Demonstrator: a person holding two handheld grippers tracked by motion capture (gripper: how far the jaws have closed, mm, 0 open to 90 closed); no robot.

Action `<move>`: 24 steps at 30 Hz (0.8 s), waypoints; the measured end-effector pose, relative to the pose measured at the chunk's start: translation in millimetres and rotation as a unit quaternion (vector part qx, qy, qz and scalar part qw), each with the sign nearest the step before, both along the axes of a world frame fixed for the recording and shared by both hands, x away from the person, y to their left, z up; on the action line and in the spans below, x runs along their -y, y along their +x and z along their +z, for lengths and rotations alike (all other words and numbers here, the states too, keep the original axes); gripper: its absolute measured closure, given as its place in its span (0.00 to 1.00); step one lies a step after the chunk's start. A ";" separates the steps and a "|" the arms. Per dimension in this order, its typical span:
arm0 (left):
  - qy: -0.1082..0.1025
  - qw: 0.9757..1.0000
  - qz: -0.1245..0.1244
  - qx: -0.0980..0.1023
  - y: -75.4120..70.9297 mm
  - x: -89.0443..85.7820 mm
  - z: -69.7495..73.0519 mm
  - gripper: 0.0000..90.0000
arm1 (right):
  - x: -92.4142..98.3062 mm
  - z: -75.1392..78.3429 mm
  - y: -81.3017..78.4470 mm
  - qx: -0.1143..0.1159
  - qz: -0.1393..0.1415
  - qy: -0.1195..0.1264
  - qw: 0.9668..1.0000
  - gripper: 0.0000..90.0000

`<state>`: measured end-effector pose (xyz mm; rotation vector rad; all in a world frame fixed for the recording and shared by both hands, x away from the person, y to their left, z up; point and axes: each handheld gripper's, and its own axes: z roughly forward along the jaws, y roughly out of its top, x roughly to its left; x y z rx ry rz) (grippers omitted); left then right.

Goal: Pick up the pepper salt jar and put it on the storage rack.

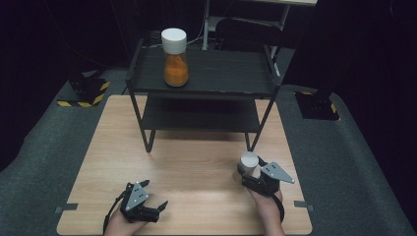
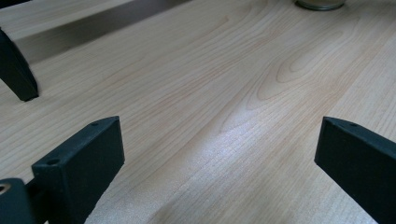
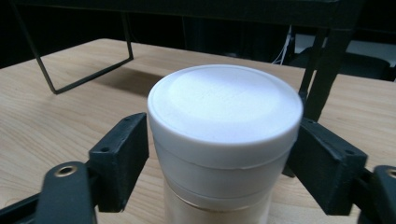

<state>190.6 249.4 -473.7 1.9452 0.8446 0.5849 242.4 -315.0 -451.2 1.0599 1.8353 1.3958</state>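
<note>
A jar [image 3: 224, 140] with a broad white lid [image 1: 249, 159] stands upright on the worktop [image 1: 187, 162], at about four o'clock from the worktop's middle and near the shelf rack's [image 1: 204, 73] front right leg. It is flanked by the right claw [image 3: 222, 161], whose pads are seen against the lid's sides. The jar is judged rigid, smooth and probably slippery; its weight cannot be told. A hold lower, under the lid's rim, would be judged safer against sliding. The left claw [image 2: 212, 158] is held wide open over bare wood, with nothing between its pads. A second jar [image 1: 175, 58], with orange contents, stands on the rack's top shelf.
</note>
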 end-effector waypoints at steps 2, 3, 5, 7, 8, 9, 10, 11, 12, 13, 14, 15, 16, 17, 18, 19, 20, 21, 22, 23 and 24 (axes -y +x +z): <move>0.000 1.000 0.000 -0.001 0.2 0.0 0.3 0.02 | 2.2 -2.7 -1.8 0.006 -0.001 0.007 1.000 0.32; 0.000 1.000 0.000 -0.002 0.6 -0.2 0.4 0.02 | 2.2 -2.7 -1.8 0.006 -0.001 0.007 1.000 0.32; -0.002 1.000 -0.001 -0.003 1.2 -0.6 0.2 0.02 | 3.2 -4.6 -2.7 0.010 0.000 0.010 1.000 0.35; -0.002 1.000 -0.001 -0.003 1.3 -0.4 0.2 0.02 | 2.7 -5.5 -2.0 0.011 0.003 0.011 1.000 0.36; -0.001 1.000 -0.001 -0.003 1.2 -0.2 0.5 0.02 | 2.2 -5.8 -1.9 0.011 0.002 0.011 1.000 0.36; 0.000 1.000 -0.001 -0.002 1.1 -0.1 0.5 0.02 | 1.5 -6.2 -1.7 0.011 0.001 0.011 1.000 0.36; 0.000 1.000 -0.001 -0.002 1.1 -0.2 0.4 0.02 | 1.0 -6.8 -1.6 0.012 0.000 0.012 1.000 0.36; -0.001 1.000 -0.001 -0.002 1.1 -0.3 0.4 0.02 | 0.7 -7.6 -1.7 0.014 0.000 0.012 1.000 0.37; -0.001 1.000 -0.001 -0.002 1.1 -0.3 0.4 0.02 | 0.9 -8.2 -1.7 0.014 0.000 0.013 1.000 0.37; -0.002 1.000 -0.001 -0.002 1.2 -0.5 0.1 0.02 | 0.9 -8.2 -1.7 0.014 0.000 0.013 1.000 0.37; -0.003 1.000 0.000 -0.004 1.4 -0.8 0.2 0.02 | 1.0 -8.3 -2.0 0.014 -0.001 0.013 1.000 0.37; -0.004 1.000 0.001 -0.004 1.4 -0.9 0.1 0.02 | 1.2 -8.1 -2.0 0.014 -0.001 0.013 1.000 0.37; -0.005 1.000 0.001 -0.005 1.4 -1.1 0.0 0.02 | 1.3 -7.9 -2.0 0.014 -0.001 0.013 1.000 0.37; -0.006 1.000 0.001 -0.004 1.4 -1.3 -0.1 0.02 | 1.4 -7.3 -1.9 0.013 0.000 0.012 1.000 0.37; -0.005 1.000 0.000 -0.004 1.3 -1.3 -0.1 0.02 | 1.3 -6.7 -1.9 0.012 -0.001 0.012 1.000 0.37; -0.005 1.000 0.000 -0.004 1.3 -1.3 -0.1 0.02 | 1.0 -5.8 -2.0 0.011 -0.002 0.011 1.000 0.37; -0.005 1.000 0.001 -0.004 1.2 -1.1 0.0 0.02 | 0.4 -4.9 -2.2 0.009 -0.003 0.010 1.000 0.37; -0.004 1.000 0.000 -0.004 1.3 -0.9 0.1 0.02 | -0.2 -3.9 -2.3 0.008 -0.004 0.009 1.000 0.37; -0.003 1.000 0.001 -0.004 1.4 -0.8 0.3 0.02 | -0.4 -3.1 -2.1 0.007 -0.004 0.009 1.000 0.37; -0.003 1.000 0.000 -0.004 1.5 -0.7 0.3 0.02 | -0.6 -1.5 -1.7 0.005 -0.004 0.007 1.000 0.37; -0.003 1.000 0.000 -0.004 1.6 -0.7 0.4 0.02 | -0.8 -0.9 -1.6 0.004 -0.005 0.006 1.000 0.37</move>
